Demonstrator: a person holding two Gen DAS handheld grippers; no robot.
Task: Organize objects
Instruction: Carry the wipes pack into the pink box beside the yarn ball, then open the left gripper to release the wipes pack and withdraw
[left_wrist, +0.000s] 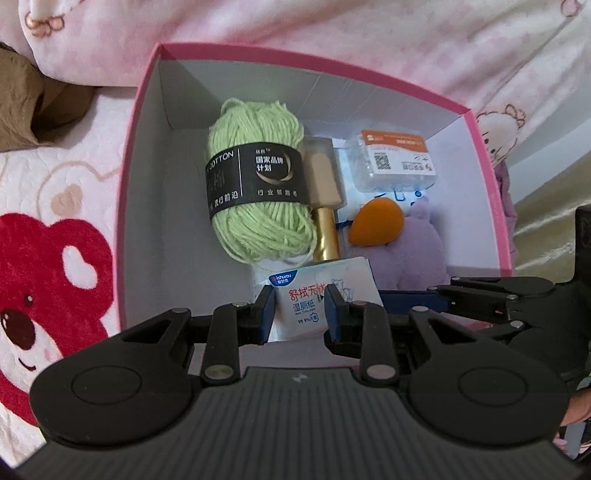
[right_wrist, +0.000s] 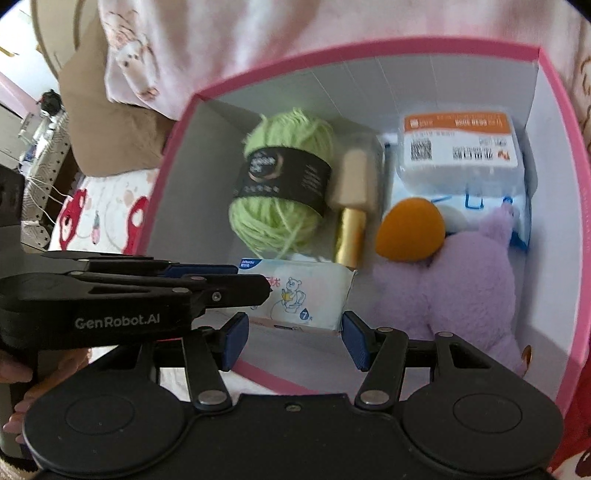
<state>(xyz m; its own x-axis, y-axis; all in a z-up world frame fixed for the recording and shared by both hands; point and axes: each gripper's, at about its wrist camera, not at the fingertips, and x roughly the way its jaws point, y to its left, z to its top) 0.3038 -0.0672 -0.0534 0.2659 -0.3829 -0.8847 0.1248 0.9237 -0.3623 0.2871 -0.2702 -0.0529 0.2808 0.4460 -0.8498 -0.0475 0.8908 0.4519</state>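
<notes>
Pink bedding surrounds the pink box (left_wrist: 504, 206) — left tongs (left_wrist: 300, 314) pinch the wipes pack (left_wrist: 310, 295), right tongs (right_wrist: 291, 341) hang loose. Set it flat — beside the yarn (left_wrist: 258, 184).

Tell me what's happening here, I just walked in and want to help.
A person is filling a pink box with two grippers. The left gripper is shut on a wipes pack, low inside the box. The fingers of the right gripper flank the same pack; whether they press it is unclear. Yarn and a purple plush already lie inside.
</notes>
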